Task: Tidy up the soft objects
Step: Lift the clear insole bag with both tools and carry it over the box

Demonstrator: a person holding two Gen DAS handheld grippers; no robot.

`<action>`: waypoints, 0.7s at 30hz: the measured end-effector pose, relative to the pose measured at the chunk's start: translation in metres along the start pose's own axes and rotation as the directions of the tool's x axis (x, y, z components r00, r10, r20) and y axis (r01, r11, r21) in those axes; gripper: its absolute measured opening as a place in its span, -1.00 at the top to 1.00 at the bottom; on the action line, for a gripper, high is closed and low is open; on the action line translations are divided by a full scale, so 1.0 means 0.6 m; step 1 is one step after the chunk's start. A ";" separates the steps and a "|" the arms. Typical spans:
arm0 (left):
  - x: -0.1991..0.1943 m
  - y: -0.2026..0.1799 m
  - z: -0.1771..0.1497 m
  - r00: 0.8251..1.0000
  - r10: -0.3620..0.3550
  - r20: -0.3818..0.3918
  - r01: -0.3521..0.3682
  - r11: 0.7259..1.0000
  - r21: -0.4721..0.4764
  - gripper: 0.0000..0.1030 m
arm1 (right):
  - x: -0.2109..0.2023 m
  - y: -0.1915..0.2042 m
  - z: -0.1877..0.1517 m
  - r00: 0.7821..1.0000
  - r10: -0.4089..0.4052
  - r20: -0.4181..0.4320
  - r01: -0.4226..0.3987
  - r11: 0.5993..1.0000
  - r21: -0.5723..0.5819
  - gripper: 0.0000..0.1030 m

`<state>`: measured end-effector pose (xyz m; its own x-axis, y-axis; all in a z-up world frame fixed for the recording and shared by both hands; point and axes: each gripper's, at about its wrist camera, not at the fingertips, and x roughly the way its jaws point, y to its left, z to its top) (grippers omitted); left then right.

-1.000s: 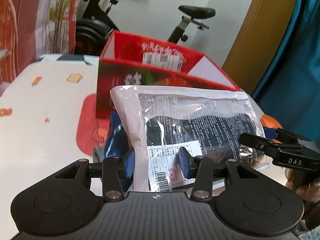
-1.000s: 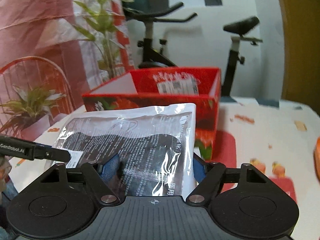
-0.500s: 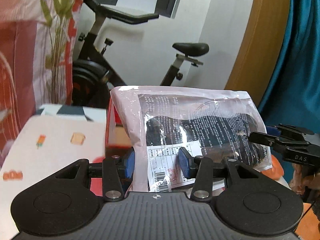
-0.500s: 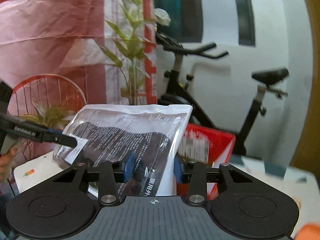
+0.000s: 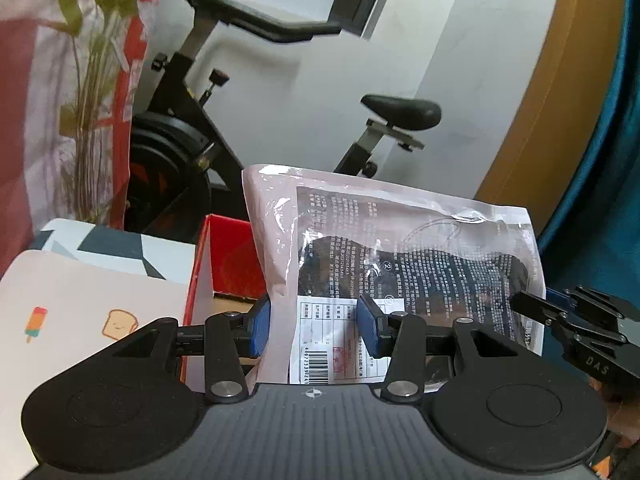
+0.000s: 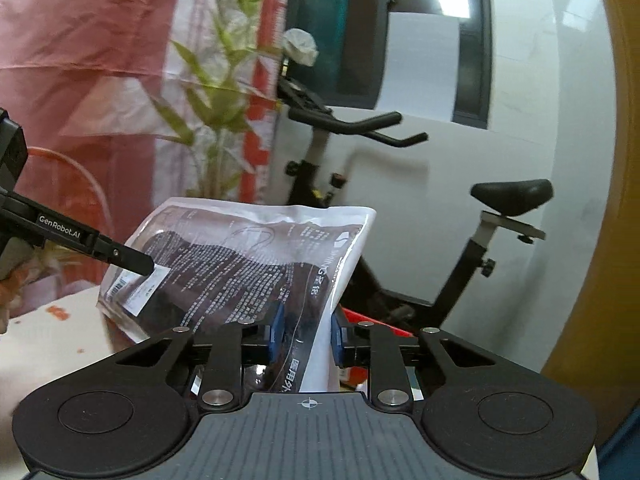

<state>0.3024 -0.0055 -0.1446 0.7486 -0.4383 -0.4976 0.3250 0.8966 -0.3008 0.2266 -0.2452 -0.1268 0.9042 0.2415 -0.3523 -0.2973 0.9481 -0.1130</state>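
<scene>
A clear plastic packet [image 5: 404,264] with dark contents and printed text hangs in the air between both grippers, above the red cardboard box [image 5: 224,256]. My left gripper [image 5: 314,330] is shut on the packet's labelled end, its blue pads pressing both sides. My right gripper [image 6: 306,332] has the other end [image 6: 256,264] bunched between its pads, and its jaws are closing on it. In the left wrist view the right gripper [image 5: 536,308] comes in from the right edge. The left gripper [image 6: 140,266] shows at the packet's far corner in the right wrist view.
The box stands open on a table with a white cloth [image 5: 80,300] printed with small pictures. Behind it are an exercise bike [image 5: 192,148], a leafy plant [image 6: 216,112], a red-and-white hanging and a white wall. A blue curtain [image 5: 600,184] hangs at the right.
Both grippers have risen with the packet, so the box and table have sunk low in view. The right jaws have narrowed onto the packet's end.
</scene>
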 end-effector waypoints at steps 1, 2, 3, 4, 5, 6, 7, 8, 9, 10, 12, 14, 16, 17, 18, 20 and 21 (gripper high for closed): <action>0.012 0.001 0.002 1.000 0.008 -0.011 -0.008 1.000 0.001 0.08 | 0.011 -0.004 -0.004 1.000 -0.011 -0.004 0.011 1.000 0.001 0.59; 0.022 0.003 0.004 1.000 0.015 -0.023 -0.015 1.000 0.003 0.08 | 0.022 -0.007 -0.009 1.000 -0.017 -0.010 0.017 1.000 0.003 0.59; 0.031 0.004 0.005 0.999 0.023 -0.034 -0.023 1.000 0.007 0.08 | 0.033 -0.010 -0.014 1.000 -0.022 -0.019 0.022 1.000 0.004 0.59; 0.039 0.006 0.006 0.999 0.029 -0.044 -0.028 1.000 0.012 0.08 | 0.043 -0.012 -0.019 0.999 -0.026 -0.024 0.026 1.000 0.006 0.59; 0.045 0.009 0.006 0.998 0.032 -0.057 -0.031 0.999 0.015 0.07 | 0.053 -0.015 -0.026 0.999 -0.023 -0.036 0.024 1.000 0.014 0.59; 0.051 0.013 0.004 0.997 0.033 -0.072 -0.032 0.999 0.016 0.07 | 0.061 -0.019 -0.031 0.999 -0.019 -0.048 0.020 1.000 0.024 0.59; 0.056 0.017 0.002 0.996 0.033 -0.082 -0.032 0.999 0.015 0.07 | 0.069 -0.022 -0.037 0.998 -0.012 -0.056 0.014 0.999 0.034 0.59; 0.059 0.021 -0.001 0.995 0.041 -0.092 -0.040 0.999 0.014 0.07 | 0.076 -0.026 -0.042 0.998 -0.002 -0.068 0.005 0.999 0.045 0.59; 0.063 0.026 -0.004 0.993 0.050 -0.103 -0.049 0.999 0.014 0.07 | 0.081 -0.028 -0.048 0.997 0.005 -0.075 -0.001 0.999 0.052 0.60; 0.065 0.029 -0.007 0.992 0.056 -0.113 -0.054 0.998 0.015 0.07 | 0.084 -0.029 -0.053 0.997 0.013 -0.077 -0.009 0.998 0.055 0.61; 0.066 0.034 -0.013 0.989 0.072 -0.128 -0.069 0.997 0.021 0.07 | 0.091 -0.030 -0.060 0.995 0.039 -0.094 -0.033 0.998 0.062 0.63; 0.068 0.035 -0.014 0.986 0.093 -0.141 -0.089 0.996 0.030 0.07 | 0.100 -0.031 -0.068 0.990 0.063 -0.124 -0.055 0.996 0.067 0.64; 0.067 0.035 -0.012 0.980 0.121 -0.159 -0.117 0.993 0.035 0.07 | 0.108 -0.030 -0.070 0.985 0.086 -0.147 -0.077 0.995 0.066 0.65; 0.064 0.035 -0.012 0.978 0.132 -0.162 -0.128 0.991 0.035 0.07 | 0.112 -0.029 -0.070 0.983 0.094 -0.159 -0.084 0.994 0.067 0.65; 0.062 0.036 -0.010 0.978 0.133 -0.162 -0.129 0.991 0.035 0.07 | 0.118 -0.028 -0.070 0.979 0.099 -0.179 -0.088 0.994 0.067 0.65; 0.059 0.034 -0.009 0.979 0.131 -0.154 -0.126 0.991 0.037 0.07 | 0.129 -0.027 -0.069 0.971 0.097 -0.218 -0.083 0.994 0.072 0.65; 0.056 0.034 -0.008 0.980 0.131 -0.147 -0.127 0.991 0.040 0.07 | 0.132 -0.028 -0.069 0.968 0.096 -0.232 -0.079 0.994 0.079 0.65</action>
<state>0.3314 -0.0022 -0.1716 0.6915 -0.3212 -0.6470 0.2506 0.9467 -0.2022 0.2905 -0.2505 -0.1915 0.7757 0.2768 -0.5671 -0.3429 0.9393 -0.0104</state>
